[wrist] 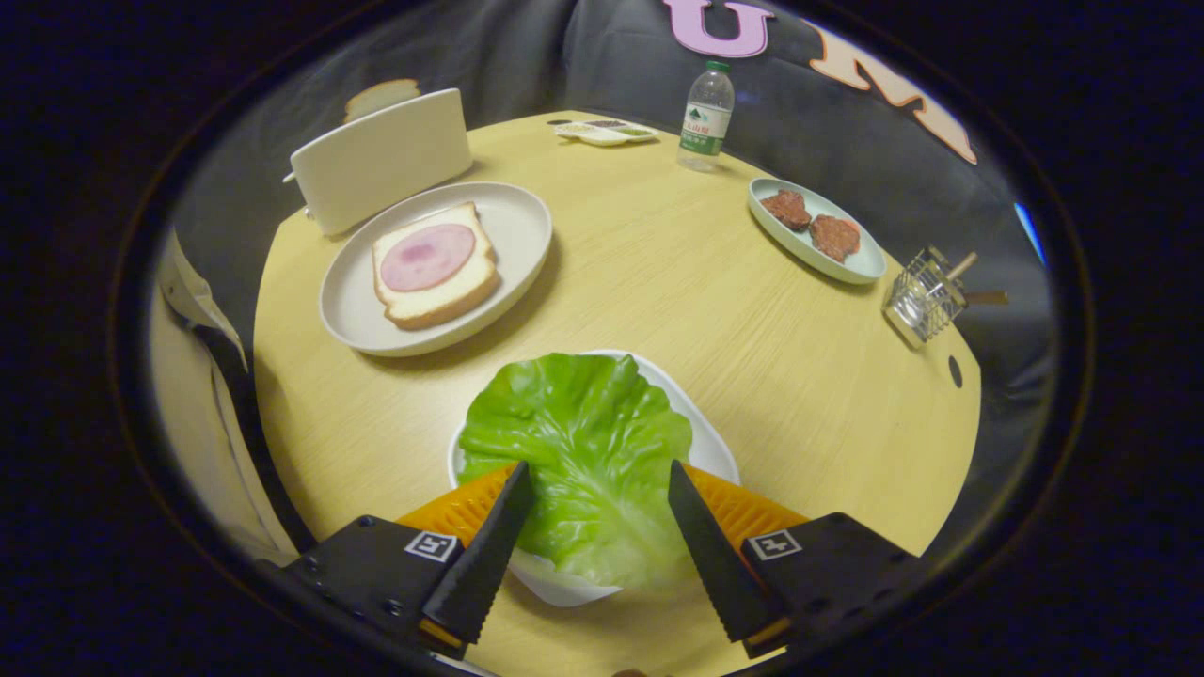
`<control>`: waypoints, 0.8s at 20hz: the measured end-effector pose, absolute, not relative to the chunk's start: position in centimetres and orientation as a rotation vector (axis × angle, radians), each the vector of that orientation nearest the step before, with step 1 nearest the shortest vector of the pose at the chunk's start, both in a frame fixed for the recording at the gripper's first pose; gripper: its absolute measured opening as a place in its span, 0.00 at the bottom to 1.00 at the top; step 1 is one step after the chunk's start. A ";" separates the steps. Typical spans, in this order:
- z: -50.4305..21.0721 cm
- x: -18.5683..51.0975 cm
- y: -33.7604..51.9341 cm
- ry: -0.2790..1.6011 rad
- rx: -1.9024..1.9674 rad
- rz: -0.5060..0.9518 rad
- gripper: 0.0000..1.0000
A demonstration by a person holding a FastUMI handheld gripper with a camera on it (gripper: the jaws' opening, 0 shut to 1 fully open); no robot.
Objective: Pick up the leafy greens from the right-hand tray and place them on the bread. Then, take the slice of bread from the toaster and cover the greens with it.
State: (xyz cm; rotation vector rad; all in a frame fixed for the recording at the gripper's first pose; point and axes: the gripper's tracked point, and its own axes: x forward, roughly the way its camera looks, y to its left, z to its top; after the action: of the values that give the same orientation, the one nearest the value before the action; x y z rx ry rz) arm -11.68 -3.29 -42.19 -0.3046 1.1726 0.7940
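A large green lettuce leaf (pixel 583 442) lies on a white dish (pixel 712 444) just ahead of me, covering most of it. My gripper (pixel 599 470) is open, its two fingertips standing on either side of the leaf's near half without pressing on it. Beyond and to the left, a slice of bread (pixel 470 282) topped with a round pink ham slice (pixel 428 256) rests on a pale round plate (pixel 522 226). Behind that plate stands a white toaster (pixel 381 162) with a bread slice (pixel 381 94) poking out of its top.
A light blue oval plate (pixel 861 265) with two meat patties sits at the far right. A water bottle (pixel 705 118) and a small flat tray (pixel 607 132) stand at the table's far edge. A wire basket (pixel 926 299) sits by the right edge.
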 end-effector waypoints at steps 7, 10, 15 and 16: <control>-42.3 -11.8 -3.4 1.220 -0.238 0.769 0.73; -42.3 -11.9 -3.3 1.234 -0.234 0.750 0.56; -42.2 -12.0 -3.1 1.218 -0.232 0.743 0.31; -42.1 -11.9 -2.7 1.213 -0.226 0.743 0.28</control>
State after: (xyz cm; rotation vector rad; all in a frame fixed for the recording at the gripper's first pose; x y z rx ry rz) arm -11.87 -2.68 -42.09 -0.2259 1.2127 0.7434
